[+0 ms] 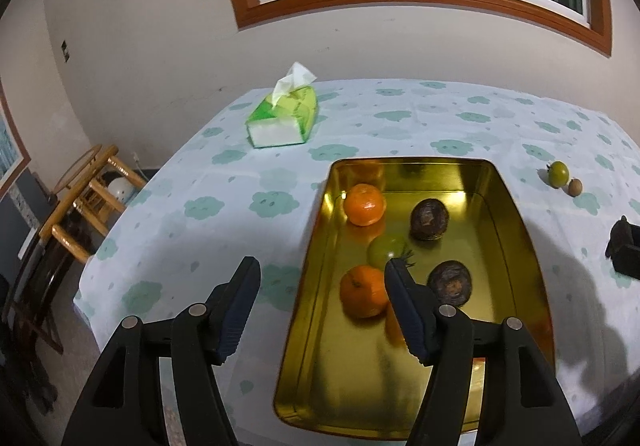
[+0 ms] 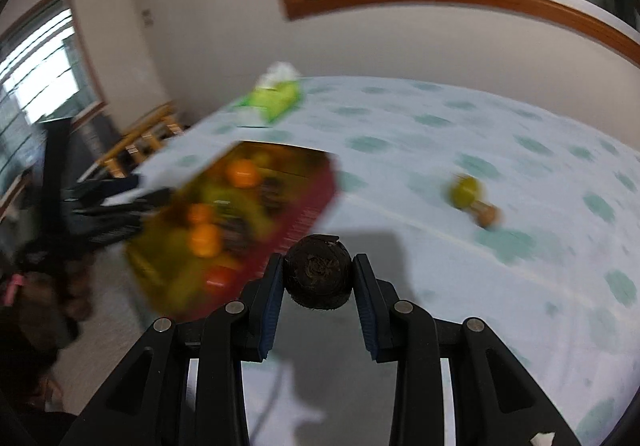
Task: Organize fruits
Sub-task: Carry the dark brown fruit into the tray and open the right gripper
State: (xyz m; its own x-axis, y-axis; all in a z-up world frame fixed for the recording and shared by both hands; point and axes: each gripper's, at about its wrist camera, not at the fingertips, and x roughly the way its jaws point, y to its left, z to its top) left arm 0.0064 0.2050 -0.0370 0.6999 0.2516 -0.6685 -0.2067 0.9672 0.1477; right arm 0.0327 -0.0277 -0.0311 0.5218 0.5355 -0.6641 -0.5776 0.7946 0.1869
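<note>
A gold metal tray (image 1: 516, 230) lies on the table and holds two oranges (image 1: 364, 204), two dark brown round fruits (image 1: 429, 219) and a green fruit (image 1: 386, 251). My left gripper (image 1: 320, 270) is open and empty, above the tray's near left rim. My right gripper (image 2: 318, 266) is shut on a dark brown round fruit (image 2: 318, 271), held above the table to the right of the tray (image 2: 308, 202). A green fruit (image 1: 558, 174) and a small brown fruit (image 1: 575, 187) lie loose on the cloth to the right of the tray; they also show in the right wrist view (image 2: 465, 191).
A green tissue pack (image 1: 282, 118) sits at the table's far left. Wooden stools (image 1: 88, 202) stand beside the table's left edge. A wall and a window are behind the table. The right wrist view is motion-blurred.
</note>
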